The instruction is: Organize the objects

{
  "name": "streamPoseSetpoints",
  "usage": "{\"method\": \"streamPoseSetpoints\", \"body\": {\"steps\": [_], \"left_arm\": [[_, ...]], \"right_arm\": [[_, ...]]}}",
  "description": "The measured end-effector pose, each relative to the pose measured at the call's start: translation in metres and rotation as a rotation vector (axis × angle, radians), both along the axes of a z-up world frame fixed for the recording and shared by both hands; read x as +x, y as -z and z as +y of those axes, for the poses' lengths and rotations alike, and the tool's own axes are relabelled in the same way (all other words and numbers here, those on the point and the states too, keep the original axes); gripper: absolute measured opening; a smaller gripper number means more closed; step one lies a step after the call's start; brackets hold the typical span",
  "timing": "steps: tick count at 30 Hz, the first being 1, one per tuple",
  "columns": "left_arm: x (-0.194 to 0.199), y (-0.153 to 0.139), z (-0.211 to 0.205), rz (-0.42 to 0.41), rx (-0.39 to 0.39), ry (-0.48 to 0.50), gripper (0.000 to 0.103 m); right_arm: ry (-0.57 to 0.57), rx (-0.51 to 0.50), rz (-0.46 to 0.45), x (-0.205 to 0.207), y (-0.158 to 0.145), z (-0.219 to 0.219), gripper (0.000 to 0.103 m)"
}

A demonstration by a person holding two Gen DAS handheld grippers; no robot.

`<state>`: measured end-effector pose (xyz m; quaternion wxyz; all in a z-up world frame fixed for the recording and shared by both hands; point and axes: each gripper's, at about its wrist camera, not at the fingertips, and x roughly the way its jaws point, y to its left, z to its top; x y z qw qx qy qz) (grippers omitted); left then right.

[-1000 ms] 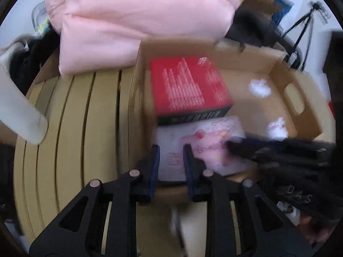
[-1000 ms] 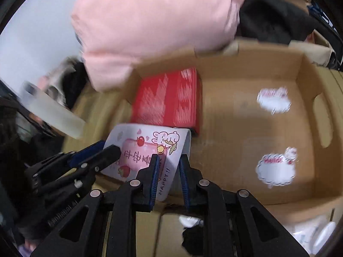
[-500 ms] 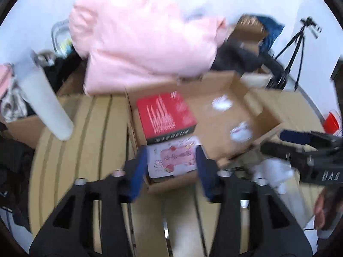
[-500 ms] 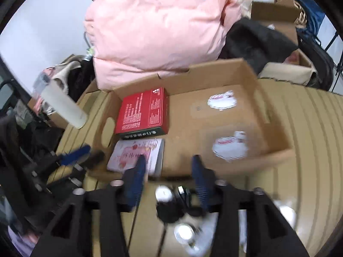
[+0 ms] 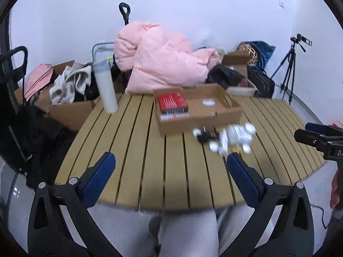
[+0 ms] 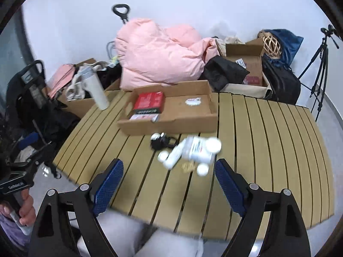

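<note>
Now, reading outward from the counter's near edge:
Left tool (image 5: 171, 162): its jaws were opening, nearly full wide, with nothing between them; it hung above the near edge.
Right tool (image 6: 169, 169): its jaws were opening too, empty, likewise above the near edge.
What changed: a second earlier both tools were pinched on the pink card down at the cardboard tray; both had since let go and pulled back and up.
Counter (image 5: 137, 150): slatted wood, bare at the near edge.
Loose pile (image 6: 188, 152): blurred white bottles and a black cord lay in from the near edge, just in front of the tray, not yet sorted.
Cardboard tray (image 6: 171, 124): further in; the pink card (image 6: 143, 117) lay inside by its front wall, touching the red box (image 6: 149, 101) behind it.
Meaning: the card seemed placed; the loose pile looked like the next job.
Beyond the far edge: a pink duvet (image 5: 158, 62).
</note>
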<state>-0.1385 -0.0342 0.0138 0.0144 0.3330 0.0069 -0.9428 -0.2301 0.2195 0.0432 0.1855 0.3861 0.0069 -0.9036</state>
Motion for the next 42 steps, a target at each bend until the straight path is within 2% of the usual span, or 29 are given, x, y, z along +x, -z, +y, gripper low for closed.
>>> {"method": "streamPoseSetpoints", "body": {"steps": [2,4,7,9,13,17,21,25,28,31,34,36,37,38,40,42], "left_arm": [[0.031,0.007,0.008,-0.005,-0.010,-0.026,0.103],[0.059,0.016,0.018,-0.012,-0.012,-0.004,0.103],[0.082,0.026,0.035,-0.039,-0.011,0.052,0.103],[0.087,0.024,0.042,-0.031,-0.013,0.088,0.103],[0.089,0.018,0.048,0.004,-0.007,0.109,0.103],[0.088,0.027,0.043,-0.025,0.009,0.096,0.103],[0.074,0.040,0.042,-0.047,0.029,0.117,0.103],[0.035,0.058,0.049,-0.020,0.002,0.195,0.103],[-0.008,0.073,0.045,-0.027,0.028,0.214,0.103],[-0.052,0.088,0.041,-0.064,0.043,0.222,0.102],[-0.105,0.098,0.031,-0.082,0.061,0.175,0.101],[-0.139,0.103,0.023,-0.113,0.119,0.148,0.099],[-0.153,0.106,0.023,-0.138,0.150,0.134,0.089],[-0.162,0.108,0.024,-0.155,0.182,0.130,0.085],[-0.181,0.111,0.038,-0.176,0.281,0.182,0.084],[-0.192,0.114,0.057,-0.176,0.309,0.238,0.084]], "right_arm": [[0.001,0.000,0.026,0.036,0.004,0.000,0.090],[0.017,-0.032,0.041,0.069,0.013,0.001,0.090],[0.034,-0.102,-0.003,0.112,0.039,0.003,0.090],[0.014,-0.105,-0.059,0.129,0.059,-0.002,0.090],[0.004,-0.022,-0.092,0.134,0.073,-0.012,0.090],[0.001,-0.052,-0.065,0.135,0.068,-0.009,0.090],[-0.006,-0.078,-0.077,0.133,0.077,-0.007,0.090],[0.014,-0.053,-0.099,0.113,0.089,-0.003,0.089],[0.030,-0.050,-0.099,0.085,0.093,0.003,0.089],[0.057,-0.041,-0.082,0.054,0.096,0.006,0.089],[0.093,-0.043,-0.084,0.002,0.103,0.014,0.089],[0.111,-0.045,-0.080,-0.024,0.105,0.019,0.089],[0.119,-0.047,-0.071,-0.039,0.107,0.022,0.089],[0.130,-0.047,-0.066,-0.055,0.109,0.026,0.088],[0.143,-0.061,-0.060,-0.085,0.113,0.032,0.084],[0.155,-0.082,-0.084,-0.118,0.120,0.039,0.077]]}}
